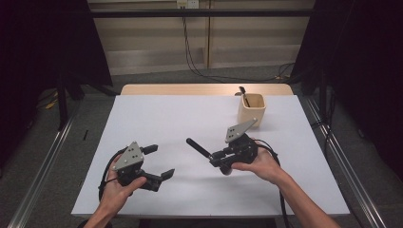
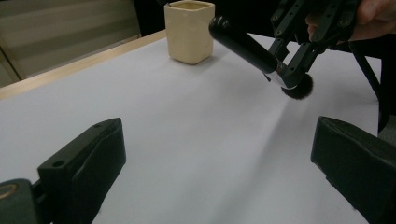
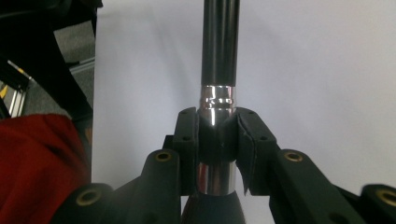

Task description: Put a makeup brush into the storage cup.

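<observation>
Two forearms reach in from six o'clock over a white surface (image 1: 157,118). At about eight o'clock the left tool (image 1: 158,163) hovers with its jaws spread wide and nothing between them, likely waiting off to the side. Near four o'clock the right tool (image 1: 216,157) is clamped narrow on a black makeup brush (image 1: 198,148), gripping it on the shiny metal collar just above the bristles. The handle points toward ten o'clock and the dark bristle head (image 2: 299,88) sits close to the hand; this low grip probably keeps the long handle free to be steered. At one o'clock, well apart, stands a cream square cup (image 1: 252,109) with another dark utensil (image 1: 244,95) upright inside, seemingly the brush's destination.
</observation>
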{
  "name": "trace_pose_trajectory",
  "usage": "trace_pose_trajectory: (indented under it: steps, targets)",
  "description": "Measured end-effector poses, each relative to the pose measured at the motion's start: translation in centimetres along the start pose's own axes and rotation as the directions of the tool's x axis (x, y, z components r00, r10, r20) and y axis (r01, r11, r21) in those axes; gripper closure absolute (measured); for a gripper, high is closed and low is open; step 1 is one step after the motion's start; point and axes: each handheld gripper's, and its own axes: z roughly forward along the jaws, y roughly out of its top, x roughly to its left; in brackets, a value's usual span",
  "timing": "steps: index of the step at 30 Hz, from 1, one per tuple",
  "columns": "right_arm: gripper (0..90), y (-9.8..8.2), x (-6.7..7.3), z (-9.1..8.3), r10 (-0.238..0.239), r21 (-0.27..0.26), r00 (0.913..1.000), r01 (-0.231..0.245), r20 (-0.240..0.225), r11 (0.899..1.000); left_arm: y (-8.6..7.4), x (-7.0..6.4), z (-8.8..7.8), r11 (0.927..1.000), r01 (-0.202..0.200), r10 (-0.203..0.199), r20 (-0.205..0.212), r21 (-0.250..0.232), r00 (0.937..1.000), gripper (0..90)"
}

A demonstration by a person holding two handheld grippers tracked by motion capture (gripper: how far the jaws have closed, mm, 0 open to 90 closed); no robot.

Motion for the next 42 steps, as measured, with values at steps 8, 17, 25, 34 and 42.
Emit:
trace_pose_trajectory:
  steps: [8, 17, 25, 34, 42]
  targets:
    - [71.5, 0.8, 0.0, 0.4, -0.025, 0.105, 0.9993, 0.028, -0.029, 0.994, 0.7, -0.1, 0.8, 0.9996, -0.008, 0.006, 0.057, 0.028, 0.9984, 2.5]
    - [71.5, 1.5, 0.5, 1.2, -0.093, 0.220, 0.9906, 0.113, -0.100, 0.969, 0.7, -0.4, 1.2, 0.9948, -0.042, 0.034, 0.089, 0.093, 0.9955, 2.9]
    - [71.5, 1.8, 0.8, 1.6, -0.129, 0.328, 0.9859, 0.157, -0.106, 0.931, 1.6, -0.5, 1.9, 0.9851, -0.076, 0.057, 0.123, 0.154, 0.9908, 3.0]
    - [71.5, 2.1, 1.0, 2.4, -0.149, 0.440, 0.9791, 0.195, -0.139, 0.876, 2.1, -0.4, 2.7, 0.9664, -0.114, 0.076, 0.167, 0.231, 0.9830, 3.1]
    - [71.5, 2.3, 0.6, 2.9, -0.164, 0.481, 0.9763, 0.213, -0.141, 0.851, 2.5, -0.3, 3.3, 0.9474, -0.152, 0.102, 0.184, 0.282, 0.9776, 3.5]
